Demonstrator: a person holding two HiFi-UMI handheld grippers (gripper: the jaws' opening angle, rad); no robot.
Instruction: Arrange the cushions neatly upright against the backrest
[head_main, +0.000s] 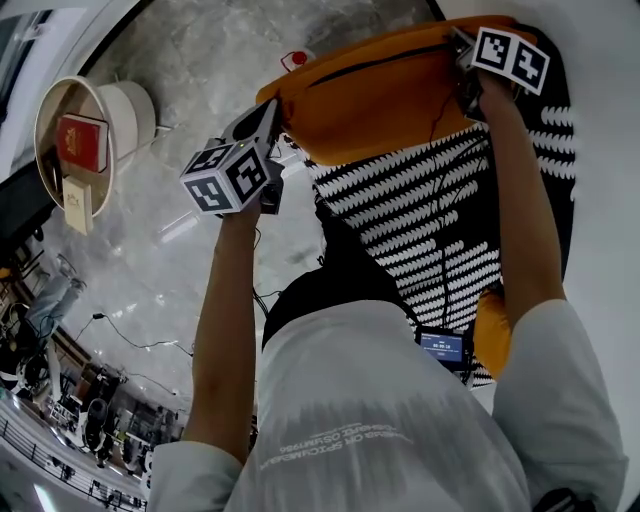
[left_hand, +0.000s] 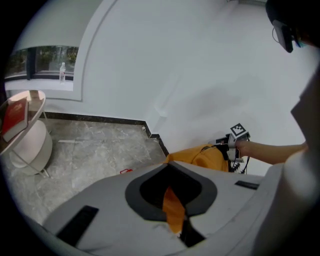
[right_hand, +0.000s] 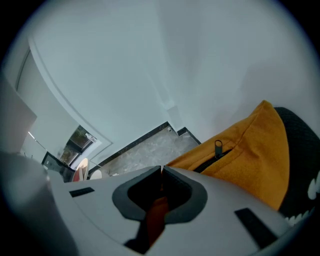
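Observation:
An orange cushion (head_main: 385, 95) with a black zip hangs in the air between both grippers. My left gripper (head_main: 278, 118) is shut on its left corner; in the left gripper view a fold of orange fabric (left_hand: 174, 207) sits pinched in the jaws, and the cushion (left_hand: 202, 157) stretches away toward the right gripper (left_hand: 231, 150). My right gripper (head_main: 464, 62) is shut on the cushion's right end, with orange cloth (right_hand: 156, 216) between its jaws and the zip side (right_hand: 245, 150) beside it. Below the cushion lies black fabric with white stripes (head_main: 440, 220).
A round white side table (head_main: 128, 112) with a red book (head_main: 82, 140) stands at the left on the grey marble floor (head_main: 190, 270). A small red object (head_main: 295, 60) lies on the floor. A curved white wall (left_hand: 200, 75) stands behind. A second orange piece (head_main: 490, 340) shows under the striped fabric.

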